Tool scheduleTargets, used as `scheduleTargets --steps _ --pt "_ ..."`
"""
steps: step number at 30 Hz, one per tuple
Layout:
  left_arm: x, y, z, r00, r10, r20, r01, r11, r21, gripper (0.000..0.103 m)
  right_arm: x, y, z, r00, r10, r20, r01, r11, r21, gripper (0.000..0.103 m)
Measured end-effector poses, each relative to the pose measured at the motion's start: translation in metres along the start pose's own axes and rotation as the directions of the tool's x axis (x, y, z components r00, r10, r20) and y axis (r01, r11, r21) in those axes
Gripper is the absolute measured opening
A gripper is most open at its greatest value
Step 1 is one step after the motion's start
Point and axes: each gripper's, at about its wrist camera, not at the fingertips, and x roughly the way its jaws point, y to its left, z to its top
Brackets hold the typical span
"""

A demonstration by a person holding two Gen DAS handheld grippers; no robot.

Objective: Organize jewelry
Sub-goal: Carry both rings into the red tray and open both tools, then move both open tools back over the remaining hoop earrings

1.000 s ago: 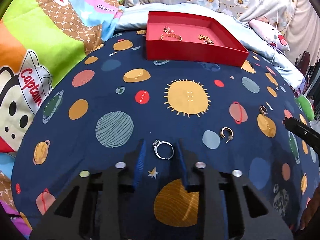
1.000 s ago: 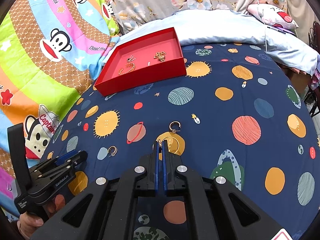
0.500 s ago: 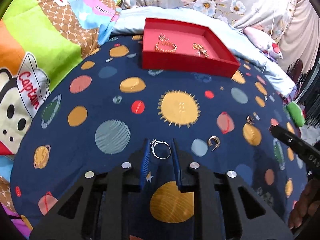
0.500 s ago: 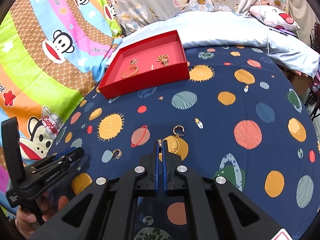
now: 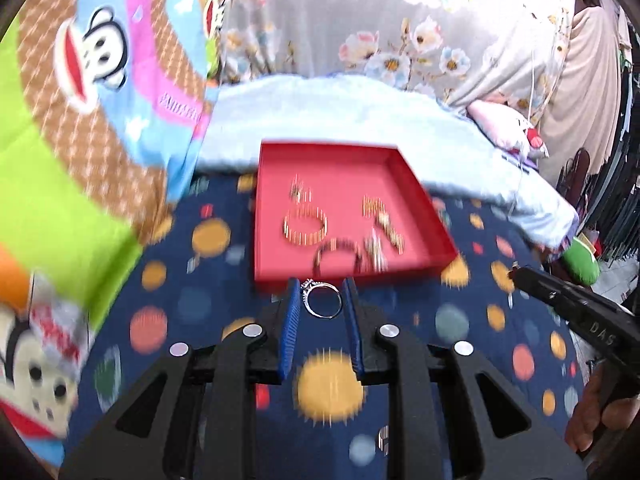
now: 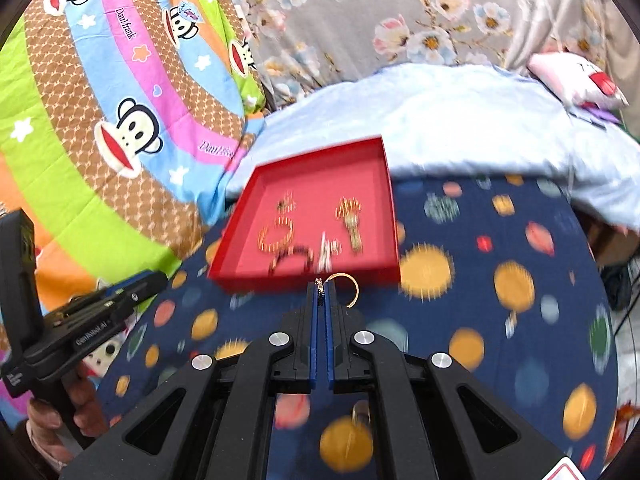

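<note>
My left gripper (image 5: 321,294) is shut on a silver ring (image 5: 322,300) with a small stone, held just before the near wall of the red tray (image 5: 416,188). My right gripper (image 6: 320,286) is shut on a gold ring (image 6: 347,290) that sticks out to the right of its fingertips, also at the tray's near wall (image 6: 304,278). The tray holds several gold pieces and a dark bracelet (image 5: 336,251), blurred by motion. The right gripper also shows at the right of the left wrist view (image 5: 520,274).
The tray lies on a navy planet-print bedspread (image 6: 500,300). A monkey-print quilt (image 6: 120,120) lies to the left, a pale blue blanket (image 6: 460,132) and a floral cloth behind. The left gripper's body (image 6: 80,320) is at the left of the right wrist view.
Both grippers have lifted off the bedspread and moved forward to the red tray. The left carries the silver ring, the right the gold ring. The scene is motion-blurred.
</note>
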Motion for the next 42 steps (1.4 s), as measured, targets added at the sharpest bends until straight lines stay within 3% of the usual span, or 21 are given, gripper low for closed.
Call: scheduleTargets --steps 6,10,18,24,26,27,29,31,37,42 --pt "0.05 -0.001 0.065 0.999 -0.004 0.041 0.003 1.0 0.018 0.021 0.068 -0.011 0.063 0.999 0.043 -0.02 -0.042 0.999 0.02 0.003" --pt "0.092 0.0 0.095 0.999 0.01 0.042 -0.011 1.0 0.028 0.021 0.118 -0.017 0.095 0.999 0.024 -0.039 -0.023 1.0 0.013 0.002" --pt "0.171 0.002 0.124 0.999 0.031 0.008 -0.032 0.999 0.042 0.021 0.198 -0.027 0.13 0.995 -0.002 -0.099 0.002 1.0 0.002 0.003" --pt "0.208 0.006 0.126 0.999 0.045 -0.03 -0.044 0.998 0.046 0.021 0.223 -0.029 0.133 0.992 -0.046 -0.121 0.042 0.999 -0.033 0.003" --pt "0.214 0.01 0.126 0.998 0.042 -0.043 -0.041 0.999 0.023 0.027 0.221 -0.031 0.134 0.993 -0.055 -0.105 0.053 0.998 -0.027 0.006" --pt "0.214 0.012 0.126 0.998 0.044 -0.04 -0.044 0.999 0.005 0.041 0.22 -0.032 0.135 0.994 -0.055 -0.096 0.053 0.998 -0.02 0.011" --pt "0.205 0.017 0.127 0.999 0.048 -0.005 -0.048 0.998 -0.031 0.054 0.207 -0.036 0.135 0.997 -0.03 -0.068 0.031 0.999 0.016 0.021" --pt "0.193 0.019 0.13 0.998 0.056 0.018 -0.055 0.998 -0.039 0.054 0.189 -0.038 0.133 0.999 -0.009 -0.033 0.01 0.999 0.049 0.028" --pt "0.133 0.017 0.113 0.994 0.088 0.057 -0.087 0.996 -0.026 0.058 0.112 -0.037 0.103 0.998 0.059 0.03 -0.061 0.994 0.092 0.029" --pt "0.071 0.008 0.063 0.994 0.099 0.054 -0.099 0.995 0.005 0.064 0.048 -0.025 0.046 0.998 0.051 0.027 -0.053 0.997 0.062 0.029"
